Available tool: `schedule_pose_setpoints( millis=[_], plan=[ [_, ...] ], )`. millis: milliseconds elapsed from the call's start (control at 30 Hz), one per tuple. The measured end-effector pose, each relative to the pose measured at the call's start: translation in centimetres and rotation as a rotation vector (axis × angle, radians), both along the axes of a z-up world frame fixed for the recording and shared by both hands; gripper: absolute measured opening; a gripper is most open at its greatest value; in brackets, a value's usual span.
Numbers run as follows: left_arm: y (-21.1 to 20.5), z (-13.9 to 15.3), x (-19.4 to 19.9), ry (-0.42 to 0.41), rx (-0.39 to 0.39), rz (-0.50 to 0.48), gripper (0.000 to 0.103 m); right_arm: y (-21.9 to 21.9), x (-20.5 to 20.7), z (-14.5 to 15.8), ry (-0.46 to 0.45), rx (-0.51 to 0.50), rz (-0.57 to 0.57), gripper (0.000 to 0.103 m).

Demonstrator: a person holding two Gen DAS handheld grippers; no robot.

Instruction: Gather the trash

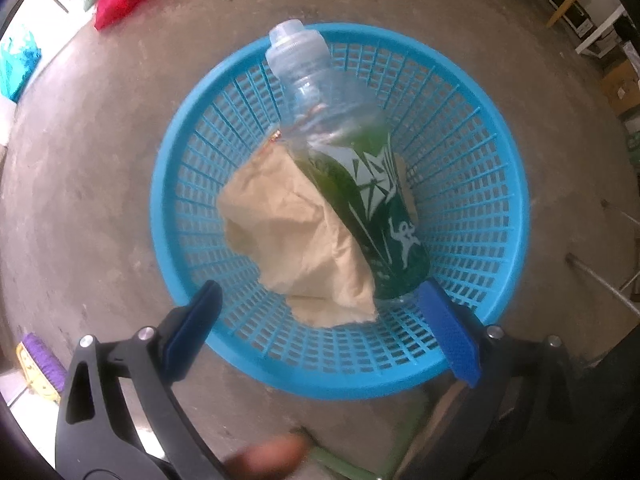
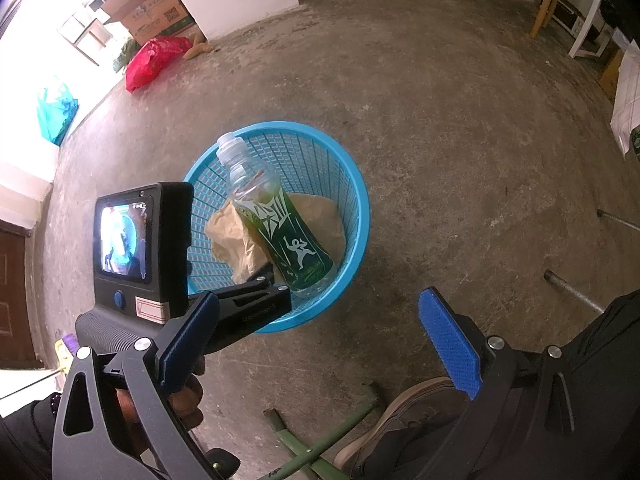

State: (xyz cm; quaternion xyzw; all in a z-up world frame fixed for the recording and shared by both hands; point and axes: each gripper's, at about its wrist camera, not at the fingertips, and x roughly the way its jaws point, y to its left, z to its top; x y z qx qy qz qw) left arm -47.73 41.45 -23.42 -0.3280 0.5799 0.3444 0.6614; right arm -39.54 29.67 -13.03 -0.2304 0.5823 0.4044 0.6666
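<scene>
1 blue basket [image 1: 508, 216] sits on the concrete floor [image 1: 120, 200], holding 1 plastic bottle [image 1: 360, 184] and 1 crumpled brown paper bag [image 1: 288, 232]. The bottle leans neck-up, cap just past the far rim, base down by the near wall, touching the bag on its left side. The bottle looks mostly empty with a green sleeve label: light, stiff enough to pinch but likely to dent and slick on the bare upper part, so the labelled middle is probably the better hold. The bag looks very light and soft, would crush under the pads, and any raised fold would do. The basket is a rigid lattice, light, best taken at the rim. Left gripper [image 1: 320, 328] hovers over the near rim, fingers spread wide, nothing between them, neither pad clearly touching the basket. Right gripper [image 2: 320, 344] is off to the side above bare floor, also spread wide and empty. From the right wrist view, the left gripper's body and its small screen [image 2: 124, 236] are beside the basket. Elsewhere: 1 red bag [image 2: 156, 60], 1 teal bag [image 2: 56, 112], 1 cardboard box [image 2: 152, 8], all well apart from the basket, possibly further trash but hard to say.
</scene>
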Motion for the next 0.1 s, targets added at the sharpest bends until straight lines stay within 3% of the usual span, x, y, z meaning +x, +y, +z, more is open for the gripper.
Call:
schedule_pose_setpoints(
  millis=[100],
  plan=[
    [-0.26,-0.17,0.13,-0.022,-0.025,-0.006,0.095,0.02,0.02,0.02,0.000,0.000,-0.002,0.097]
  ],
)
